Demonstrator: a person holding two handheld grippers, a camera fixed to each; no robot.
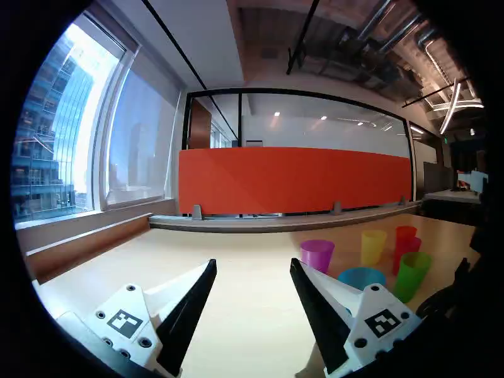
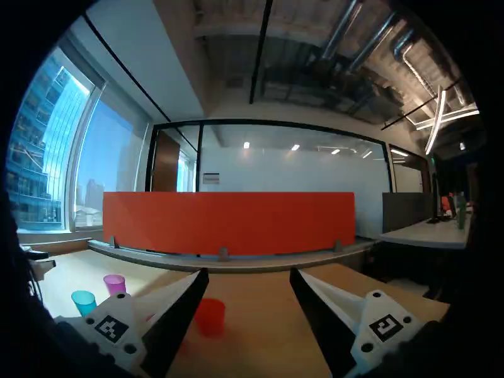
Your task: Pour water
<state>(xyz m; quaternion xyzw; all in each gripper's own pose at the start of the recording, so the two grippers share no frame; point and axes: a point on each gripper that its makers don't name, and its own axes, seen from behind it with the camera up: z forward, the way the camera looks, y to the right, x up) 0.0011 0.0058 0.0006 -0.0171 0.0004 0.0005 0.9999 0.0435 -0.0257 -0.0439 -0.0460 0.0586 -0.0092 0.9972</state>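
Several plastic cups stand on the wooden table (image 1: 239,296). In the left gripper view a purple cup (image 1: 317,254), a blue cup (image 1: 361,278), a yellow cup (image 1: 373,246), a green cup (image 1: 412,275) and two red cups (image 1: 406,242) sit to the right, ahead of my left gripper (image 1: 252,264), which is open and holds nothing. In the right gripper view my right gripper (image 2: 249,274) is open too, with a red cup (image 2: 210,316) on the table beyond its left finger. A purple cup (image 2: 114,283) and a blue cup (image 2: 83,302) stand far left.
An orange divider panel (image 1: 293,179) runs along the table's far edge, with glass walls behind it. Large windows (image 1: 69,138) line the left side above a wooden ledge. Another desk (image 2: 425,236) stands at the right.
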